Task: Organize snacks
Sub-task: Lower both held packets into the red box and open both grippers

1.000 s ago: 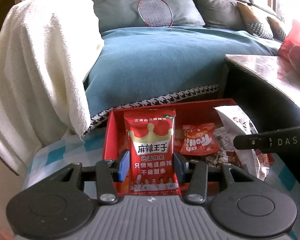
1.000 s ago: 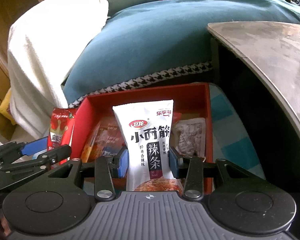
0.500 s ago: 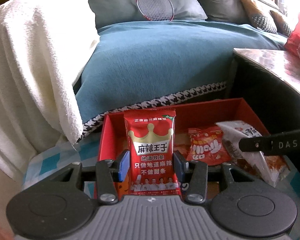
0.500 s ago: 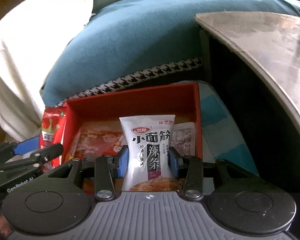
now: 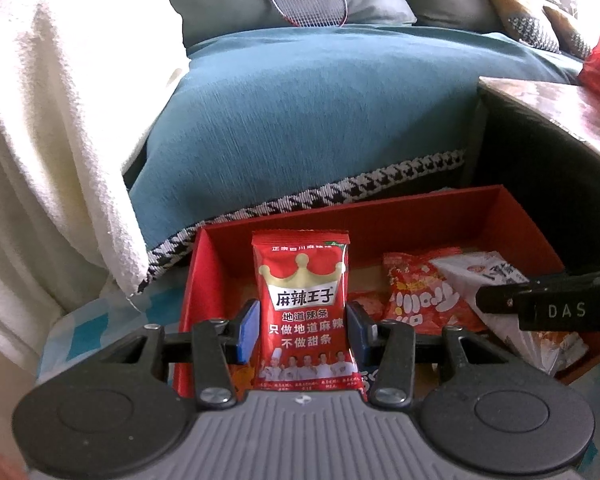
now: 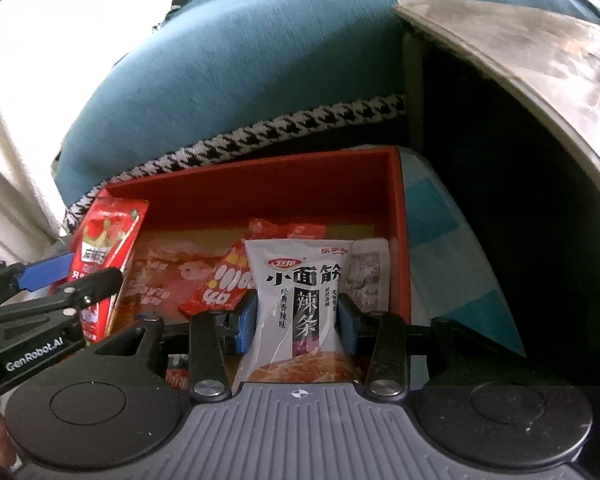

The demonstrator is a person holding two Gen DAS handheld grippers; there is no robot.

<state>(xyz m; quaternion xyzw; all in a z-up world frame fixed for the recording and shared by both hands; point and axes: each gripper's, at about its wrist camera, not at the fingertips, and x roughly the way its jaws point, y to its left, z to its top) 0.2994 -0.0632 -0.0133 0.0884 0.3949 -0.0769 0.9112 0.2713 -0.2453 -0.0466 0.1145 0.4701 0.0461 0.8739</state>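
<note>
I'm holding a red pack point(image 5: 300, 312) in the left tongs point(image 5: 300, 330) and a white pack point(image 6: 298, 308) in the right tongs point(image 6: 296, 318), both clamped upright over the red box point(image 6: 396, 216). I'm aiming for bare floor, lowering before letting go.

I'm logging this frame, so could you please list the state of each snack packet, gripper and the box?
left gripper: shut on the red packet.
right gripper: shut on the white packet.
red packet: upright, held over the box.
white packet: upright, held over the box.
red box: open, loose packets inside.
</note>
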